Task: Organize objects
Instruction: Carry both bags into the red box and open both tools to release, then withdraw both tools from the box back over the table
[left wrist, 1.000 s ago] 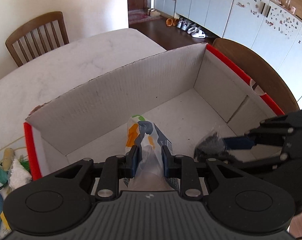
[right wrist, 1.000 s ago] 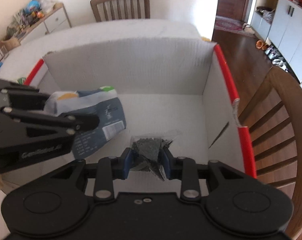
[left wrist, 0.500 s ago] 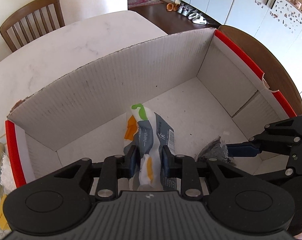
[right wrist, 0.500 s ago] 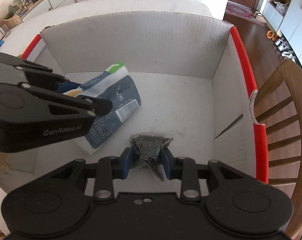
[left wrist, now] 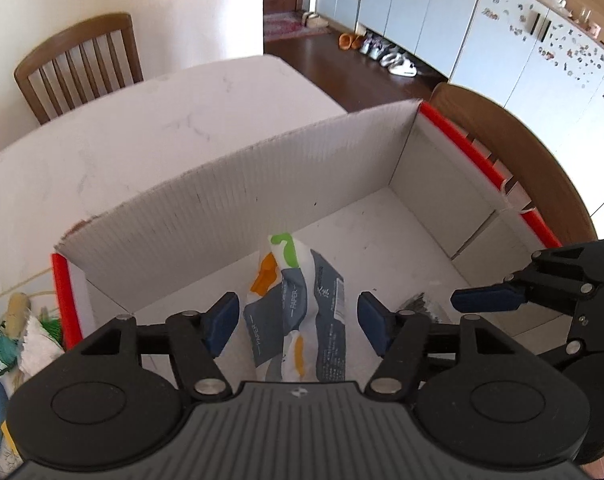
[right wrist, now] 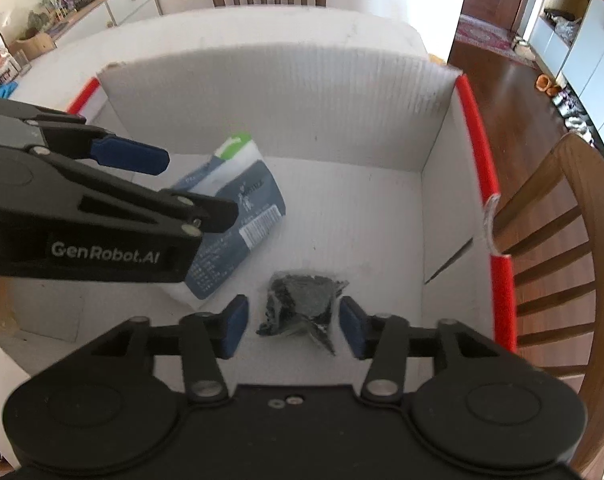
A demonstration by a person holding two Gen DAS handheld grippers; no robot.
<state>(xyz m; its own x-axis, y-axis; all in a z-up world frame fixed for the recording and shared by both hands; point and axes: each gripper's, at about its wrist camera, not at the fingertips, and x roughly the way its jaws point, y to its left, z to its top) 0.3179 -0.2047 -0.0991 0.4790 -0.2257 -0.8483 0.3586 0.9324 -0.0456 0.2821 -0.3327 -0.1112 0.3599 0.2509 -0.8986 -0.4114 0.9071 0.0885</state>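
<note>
Resting on the white floor of the cardboard box (right wrist: 270,92), the tissue pack (right wrist: 238,216) lies flat toward the box's left side, blue-grey and white with a green tab at its far end and a barcode facing up. The left tongs (left wrist: 298,324) stand spread above it, blue pads well apart on either side of the pack and touching nothing; from the left wrist view the pack shows crumpled between them, printed with the word PAPER. The right tongs (right wrist: 292,326) are likewise spread, their pads flanking a small clear bag of dark granular material (right wrist: 302,304) without contact. That bag lies on the box floor near the middle front, just beside the lower right corner of the tissue pack, the two items near each other but whether they touch cannot be told. From the left wrist view the right tongs (left wrist: 489,300) enter at the right edge, one blue finger extended over the box floor above the dark bag (left wrist: 419,306). The box has corrugated white inner walls and red edging (right wrist: 481,152) along its left and right rims, and it sits on the white marbled desk (left wrist: 142,136). A wooden chair (right wrist: 557,240) stands against the box's right side, another chair (left wrist: 78,64) at the desk's far end. Assorted coloured items (left wrist: 6,332) lie on the desk outside the box's left wall
</note>
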